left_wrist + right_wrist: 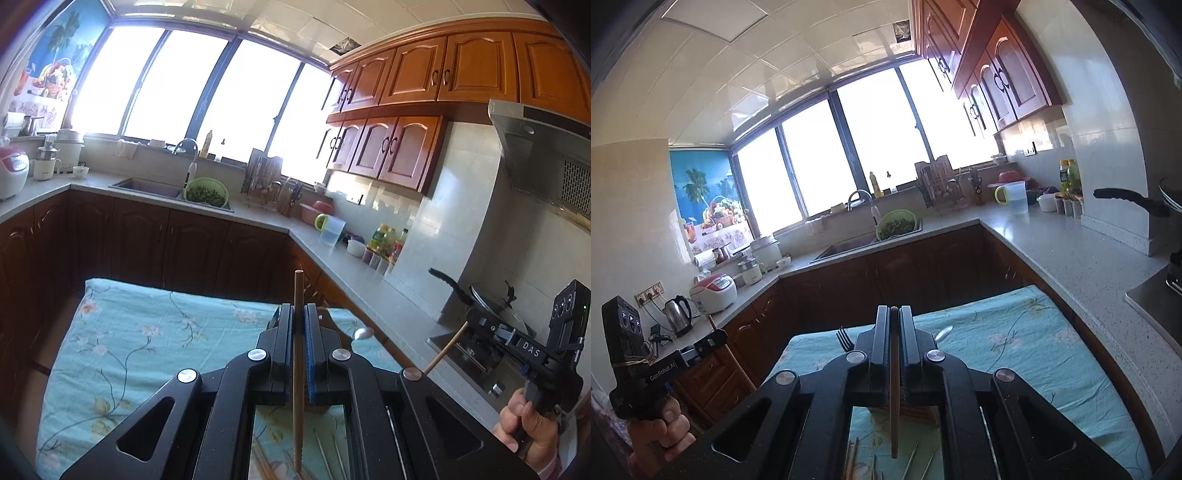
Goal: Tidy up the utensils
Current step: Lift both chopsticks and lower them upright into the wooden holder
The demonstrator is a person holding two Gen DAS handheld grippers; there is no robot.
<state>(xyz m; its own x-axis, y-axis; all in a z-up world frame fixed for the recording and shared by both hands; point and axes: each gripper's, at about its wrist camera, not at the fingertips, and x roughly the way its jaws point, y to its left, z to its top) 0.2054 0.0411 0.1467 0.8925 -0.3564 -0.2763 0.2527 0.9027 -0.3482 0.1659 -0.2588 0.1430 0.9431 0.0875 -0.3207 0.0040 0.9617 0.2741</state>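
While your left gripper (298, 317) and right gripper (894, 321) each pinch one upright chopstick (298, 332), the wooden holder (905, 411) sits directly below the right one, on the floral cloth (1015, 343).

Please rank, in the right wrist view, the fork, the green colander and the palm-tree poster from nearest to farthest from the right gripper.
1. Fork, on the tablecloth just left of the right gripper.
2. Green colander, in the sink ahead.
3. Palm-tree poster, on the far-left wall.
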